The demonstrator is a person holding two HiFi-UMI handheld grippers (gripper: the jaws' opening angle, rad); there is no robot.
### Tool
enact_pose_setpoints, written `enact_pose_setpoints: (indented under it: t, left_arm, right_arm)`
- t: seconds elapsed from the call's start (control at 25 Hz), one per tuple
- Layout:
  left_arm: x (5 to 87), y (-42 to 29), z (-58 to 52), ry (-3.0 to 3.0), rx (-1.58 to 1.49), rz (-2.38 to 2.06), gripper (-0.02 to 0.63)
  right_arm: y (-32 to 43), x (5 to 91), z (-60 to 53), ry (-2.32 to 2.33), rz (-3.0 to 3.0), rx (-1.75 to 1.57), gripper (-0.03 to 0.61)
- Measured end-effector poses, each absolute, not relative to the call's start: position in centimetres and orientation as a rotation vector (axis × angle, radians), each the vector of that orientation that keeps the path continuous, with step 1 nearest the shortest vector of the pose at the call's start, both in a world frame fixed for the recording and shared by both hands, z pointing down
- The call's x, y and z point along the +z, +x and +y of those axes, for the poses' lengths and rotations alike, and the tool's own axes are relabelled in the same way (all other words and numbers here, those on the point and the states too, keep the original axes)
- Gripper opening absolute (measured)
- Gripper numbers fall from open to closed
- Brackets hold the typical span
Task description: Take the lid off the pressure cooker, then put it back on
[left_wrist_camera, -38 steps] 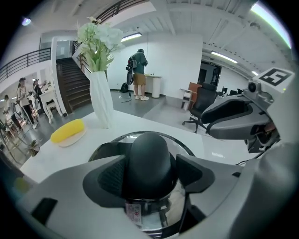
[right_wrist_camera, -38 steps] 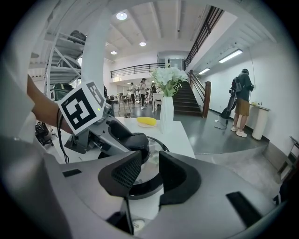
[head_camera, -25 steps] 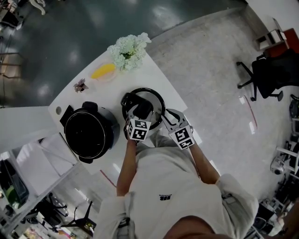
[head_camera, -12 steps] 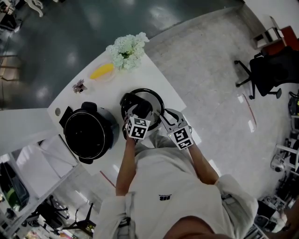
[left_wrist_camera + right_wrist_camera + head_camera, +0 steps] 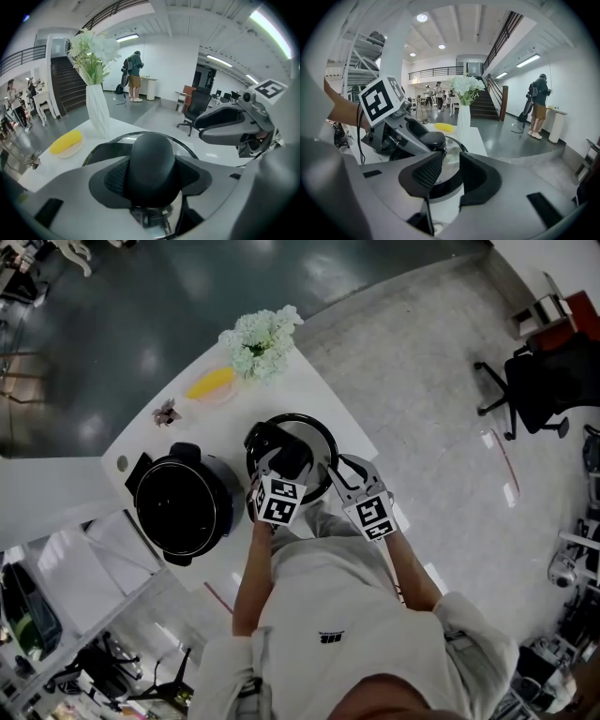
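Observation:
The round glass lid (image 5: pixel 314 442) with its black knob (image 5: pixel 289 457) is at the table's near edge, to the right of the open black pressure cooker (image 5: pixel 183 507). My left gripper (image 5: pixel 284 465) is shut on the knob (image 5: pixel 152 161), with a pad pressed against each side. My right gripper (image 5: pixel 336 471) is at the lid's right rim. In the right gripper view its jaws (image 5: pixel 450 171) stand a little apart with the rim (image 5: pixel 454 185) in the gap. Whether the pads press on it does not show.
On the white table (image 5: pixel 323 404) stand a vase of white flowers (image 5: pixel 261 341), a yellow item on a small plate (image 5: pixel 208 382) and a small dark object (image 5: pixel 167 412). A black office chair (image 5: pixel 548 381) is on the floor at right. Shelving stands at lower left.
The lid and both grippers sit slightly higher than before. The left gripper's hold on the knob is the same, and the right gripper stays at the rim.

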State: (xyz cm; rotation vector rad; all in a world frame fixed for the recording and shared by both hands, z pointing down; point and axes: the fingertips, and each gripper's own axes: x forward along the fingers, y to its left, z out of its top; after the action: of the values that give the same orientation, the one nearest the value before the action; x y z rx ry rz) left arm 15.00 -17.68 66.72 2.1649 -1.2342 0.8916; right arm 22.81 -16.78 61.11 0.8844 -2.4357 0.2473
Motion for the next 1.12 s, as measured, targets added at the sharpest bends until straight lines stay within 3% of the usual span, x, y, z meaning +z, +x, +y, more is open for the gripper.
enact_pose_setpoints:
  t: [0.56,1.12]
  left_arm:
    - [57.1,14.5,-16.3,2.307,0.876,-1.170,0.285]
    - [49.1,9.5,-14.0,2.346,0.863,-1.161,0.287]
  right_arm:
    - [20.9,53.1,-16.2,0.893,-2.516,0.151,0.120]
    - [14.9,46.1,-14.1,0.821,-2.602,0.045,0.120]
